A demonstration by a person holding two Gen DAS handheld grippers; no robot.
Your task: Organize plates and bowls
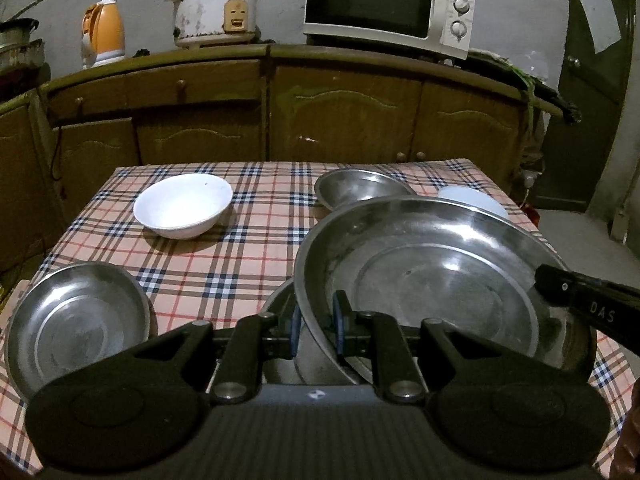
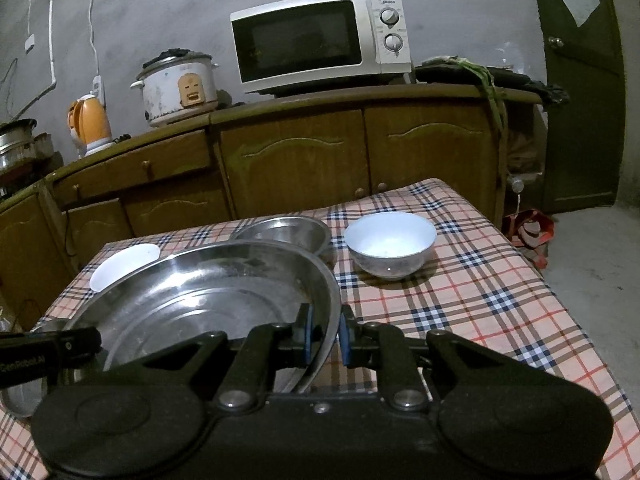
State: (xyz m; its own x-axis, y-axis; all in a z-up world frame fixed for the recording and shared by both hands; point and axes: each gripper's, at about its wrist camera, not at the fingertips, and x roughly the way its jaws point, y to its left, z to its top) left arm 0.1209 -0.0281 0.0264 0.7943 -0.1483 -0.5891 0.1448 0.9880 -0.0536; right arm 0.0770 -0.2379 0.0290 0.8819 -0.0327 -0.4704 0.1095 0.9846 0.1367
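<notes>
A large steel plate (image 1: 432, 272) is held above the checked table, gripped at two sides. My left gripper (image 1: 318, 326) is shut on its left rim, and my right gripper (image 2: 325, 334) is shut on its right rim (image 2: 328, 304). Under the plate's left edge another steel dish (image 1: 280, 308) partly shows. A smaller steel plate (image 1: 76, 324) lies at the table's near left. A white bowl (image 1: 183, 204) stands at the far left, a steel bowl (image 1: 360, 188) at the far middle, and a second white bowl (image 2: 390, 244) to its right.
The table with its checked cloth (image 2: 480, 300) stands in front of wooden cabinets (image 1: 344, 120). On the counter are a microwave (image 1: 384, 4), a rice cooker (image 1: 214, 10) and an orange kettle (image 1: 104, 36). A dark door (image 2: 580, 100) is at the right.
</notes>
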